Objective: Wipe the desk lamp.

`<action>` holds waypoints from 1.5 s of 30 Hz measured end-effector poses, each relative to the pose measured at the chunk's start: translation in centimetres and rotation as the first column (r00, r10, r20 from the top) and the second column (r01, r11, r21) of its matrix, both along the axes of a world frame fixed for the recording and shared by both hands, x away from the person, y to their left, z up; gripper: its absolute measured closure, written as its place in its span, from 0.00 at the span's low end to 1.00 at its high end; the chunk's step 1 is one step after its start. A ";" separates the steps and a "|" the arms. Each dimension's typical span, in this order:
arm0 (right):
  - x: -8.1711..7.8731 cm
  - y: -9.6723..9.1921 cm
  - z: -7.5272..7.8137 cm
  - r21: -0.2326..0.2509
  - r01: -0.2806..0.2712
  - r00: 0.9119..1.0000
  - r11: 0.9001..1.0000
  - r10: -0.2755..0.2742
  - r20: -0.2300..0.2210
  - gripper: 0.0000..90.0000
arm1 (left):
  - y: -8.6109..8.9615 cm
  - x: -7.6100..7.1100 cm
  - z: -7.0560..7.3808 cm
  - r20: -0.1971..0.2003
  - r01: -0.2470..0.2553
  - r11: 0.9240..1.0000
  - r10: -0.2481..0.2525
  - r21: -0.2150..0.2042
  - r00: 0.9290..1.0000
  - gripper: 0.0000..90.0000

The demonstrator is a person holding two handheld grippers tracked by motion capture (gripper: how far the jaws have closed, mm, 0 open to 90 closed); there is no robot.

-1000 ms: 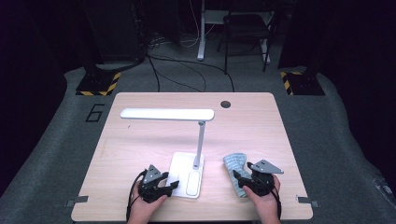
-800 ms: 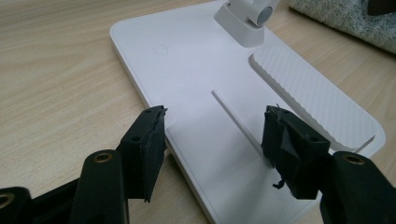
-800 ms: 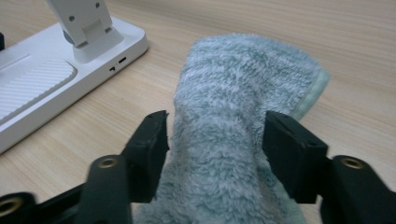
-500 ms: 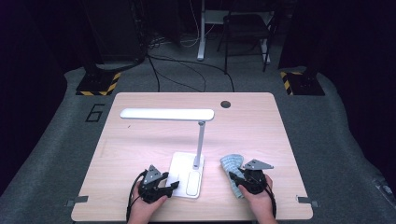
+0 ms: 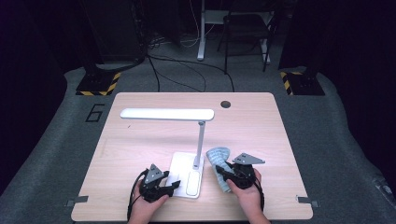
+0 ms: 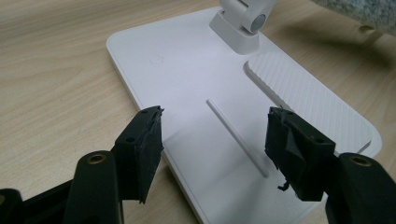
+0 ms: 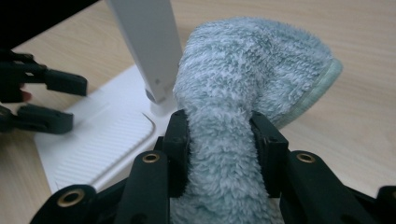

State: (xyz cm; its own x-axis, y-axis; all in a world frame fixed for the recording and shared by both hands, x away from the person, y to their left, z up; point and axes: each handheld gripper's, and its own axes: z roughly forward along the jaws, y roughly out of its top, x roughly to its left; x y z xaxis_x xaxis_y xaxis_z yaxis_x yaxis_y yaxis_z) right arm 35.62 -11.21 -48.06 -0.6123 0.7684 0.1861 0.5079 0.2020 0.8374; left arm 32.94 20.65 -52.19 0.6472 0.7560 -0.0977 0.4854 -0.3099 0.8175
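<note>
While the cloth is already gripped, the scene reads as follows.
Work in hand: wiping the white desk lamp (image 5: 187, 140) with the fluffy grey-blue cloth (image 5: 219, 158).
Right gripper (image 7: 222, 154): its fingers have just been closing and now pinch a bunched fold of the cloth between them.
Cloth position: just right of the lamp's upright post, lying on the light wooden bench (image 5: 140, 144), its free end spread toward the post.
Left gripper (image 6: 215, 149): fingers stand wide apart and have just been opening a little further; nothing is between them, and they hover over the flat white lamp base (image 6: 196, 84).
Done: cloth picked up, by my judgement.
Left: bringing the cloth onto the lamp and rubbing base, post and head; the left gripper looks placed to steady the base.
</note>
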 end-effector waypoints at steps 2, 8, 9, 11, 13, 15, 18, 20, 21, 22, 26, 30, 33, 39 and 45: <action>0.2 0.5 0.7 0.012 -0.007 1.000 1.000 0.007 0.015 0.71 | -0.1 0.0 0.1 -0.002 -0.001 1.000 0.001 -0.002 1.000 0.40; 0.3 1.8 2.3 0.024 -0.040 0.999 0.999 0.040 0.032 0.71 | -0.1 0.2 0.4 0.005 0.005 1.000 -0.005 -0.008 1.000 0.40; 0.3 1.9 2.4 0.029 -0.045 0.999 0.999 0.044 0.031 0.71 | -0.1 0.2 0.3 0.002 0.001 1.000 -0.001 -0.010 1.000 0.40; 0.2 1.9 2.5 0.049 -0.049 0.999 0.998 0.048 0.026 0.71 | -0.1 0.3 0.2 0.007 -0.002 1.000 0.002 0.001 1.000 0.40; 0.1 1.8 2.5 0.071 -0.049 0.999 0.996 0.048 0.017 0.71 | -0.2 0.3 0.1 0.002 0.002 1.000 -0.002 0.011 1.000 0.38; 0.1 2.0 2.2 0.079 -0.052 0.999 0.996 0.052 0.003 0.72 | -0.4 0.2 -0.1 -0.001 -0.001 1.000 0.001 0.019 1.000 0.35; 0.2 2.4 1.5 0.077 -0.052 0.999 0.996 0.053 -0.013 0.72 | -0.6 0.2 -0.2 0.003 -0.002 0.999 0.002 0.033 1.000 0.32; 0.2 2.7 1.1 0.071 -0.050 0.998 0.996 0.051 -0.022 0.72 | -0.6 0.2 -0.3 -0.001 -0.004 1.000 0.004 0.027 1.000 0.32; 0.3 2.8 0.8 0.066 -0.048 0.998 0.997 0.050 -0.024 0.72 | -0.5 0.3 -0.3 -0.010 -0.003 1.000 0.003 0.024 1.000 0.31; 0.4 2.9 0.6 0.066 -0.044 0.998 0.997 0.047 -0.033 0.72 | -0.5 0.3 -0.4 -0.011 -0.006 1.000 0.006 0.014 1.000 0.31; 0.8 3.1 -0.2 0.054 -0.032 0.997 0.998 0.036 -0.061 0.72 | -0.4 0.4 -0.5 -0.013 -0.008 1.000 0.008 0.005 1.000 0.30; 1.3 3.5 -1.2 0.050 -0.024 0.995 0.998 0.029 -0.095 0.73 | -0.4 0.4 -0.5 -0.015 -0.009 1.000 0.009 0.001 1.000 0.30; 1.5 3.8 -2.1 0.043 -0.028 0.992 0.999 0.033 -0.123 0.73 | -0.3 0.4 -0.5 -0.013 -0.005 1.000 0.005 0.003 1.000 0.31; 1.5 4.2 -2.7 0.046 -0.029 0.988 0.999 0.036 -0.147 0.74 | -0.4 0.3 -0.5 -0.006 -0.001 1.000 0.001 0.013 1.000 0.30; 1.4 4.2 -1.5 0.089 -0.058 0.987 0.994 0.070 -0.144 0.75 | -0.6 0.2 -0.4 0.018 0.003 0.999 -0.003 0.034 1.000 0.30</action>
State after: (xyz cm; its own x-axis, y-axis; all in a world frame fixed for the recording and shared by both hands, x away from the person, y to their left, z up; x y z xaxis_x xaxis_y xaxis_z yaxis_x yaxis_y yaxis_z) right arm 36.99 -7.03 -49.60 -0.6210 0.7062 0.3399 0.6148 0.1699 0.7702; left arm 33.14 20.07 -52.58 0.6510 0.7567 -0.0601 0.4695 -0.3392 0.8152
